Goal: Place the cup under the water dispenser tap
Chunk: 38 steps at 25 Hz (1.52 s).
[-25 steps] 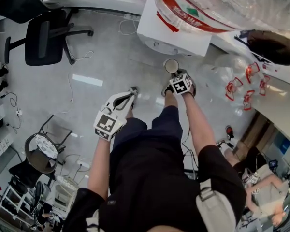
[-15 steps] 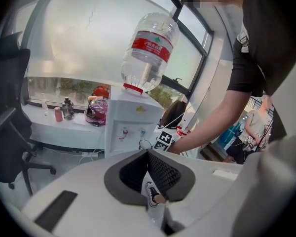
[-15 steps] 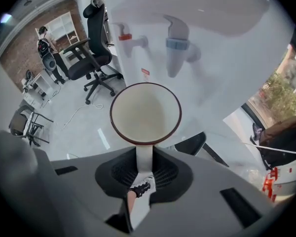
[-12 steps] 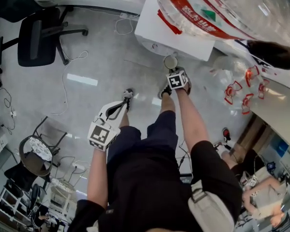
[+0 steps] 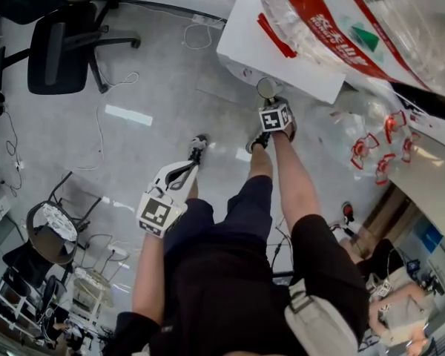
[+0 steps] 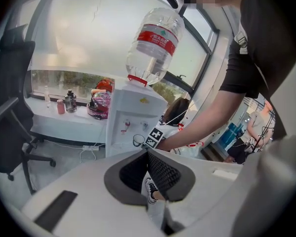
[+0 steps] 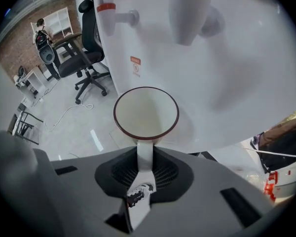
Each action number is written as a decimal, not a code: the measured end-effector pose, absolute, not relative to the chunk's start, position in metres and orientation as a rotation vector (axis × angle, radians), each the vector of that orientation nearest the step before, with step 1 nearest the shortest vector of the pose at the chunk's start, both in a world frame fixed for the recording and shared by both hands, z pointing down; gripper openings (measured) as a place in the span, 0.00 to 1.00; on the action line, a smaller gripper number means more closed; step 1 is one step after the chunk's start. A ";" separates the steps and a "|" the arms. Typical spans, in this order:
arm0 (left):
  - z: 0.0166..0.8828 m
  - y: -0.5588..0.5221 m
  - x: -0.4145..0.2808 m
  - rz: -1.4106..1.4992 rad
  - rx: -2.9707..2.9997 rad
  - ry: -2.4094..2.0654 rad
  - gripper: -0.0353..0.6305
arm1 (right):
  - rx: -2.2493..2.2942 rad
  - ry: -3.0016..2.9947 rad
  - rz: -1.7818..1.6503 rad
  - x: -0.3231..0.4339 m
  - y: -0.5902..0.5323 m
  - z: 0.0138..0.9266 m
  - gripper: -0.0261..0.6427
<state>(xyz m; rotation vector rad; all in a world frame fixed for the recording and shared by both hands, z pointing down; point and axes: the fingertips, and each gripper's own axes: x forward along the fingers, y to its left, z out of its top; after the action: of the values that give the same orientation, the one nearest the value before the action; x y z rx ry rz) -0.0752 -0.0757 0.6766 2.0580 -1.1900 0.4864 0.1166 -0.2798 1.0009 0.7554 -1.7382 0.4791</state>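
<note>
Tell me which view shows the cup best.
The right gripper view: the cup fills the centre, rim and empty inside showing, handle clamped in the right tool. The head view shows only its rim beyond that tool; the left gripper view shows it tiny against the water dispenser.

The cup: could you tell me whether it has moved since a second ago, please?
Yes. In the head view the cup has drawn closer to the water dispenser, its rim now nearly meeting the white front's edge.
</note>
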 end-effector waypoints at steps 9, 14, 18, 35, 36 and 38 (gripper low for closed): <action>0.687 -0.068 -0.077 0.490 2.015 -1.190 0.05 | 0.814 -1.736 0.492 0.110 -0.298 1.015 0.11; 0.689 -0.070 -0.076 0.492 2.014 -1.190 0.05 | 0.825 -1.725 0.518 0.114 -0.295 1.021 0.11; 0.690 -0.070 -0.074 0.492 2.031 -1.187 0.05 | 0.830 -1.731 0.508 0.112 -0.294 1.022 0.11; 0.685 -0.062 -0.069 0.464 2.028 -1.185 0.05 | 0.881 -1.749 0.450 0.119 -0.295 1.013 0.20; 0.684 -0.063 -0.070 0.465 2.032 -1.184 0.05 | 0.883 -1.752 0.449 0.119 -0.294 1.011 0.20; 0.681 -0.065 -0.071 0.466 2.044 -1.181 0.05 | 0.889 -1.754 0.450 0.119 -0.292 1.004 0.20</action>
<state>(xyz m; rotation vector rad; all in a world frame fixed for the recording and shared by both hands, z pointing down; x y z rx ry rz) -0.0712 -0.0648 0.6813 2.0438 -1.1806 0.4663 0.1194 -0.2921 1.0043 0.8888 -1.7542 0.4503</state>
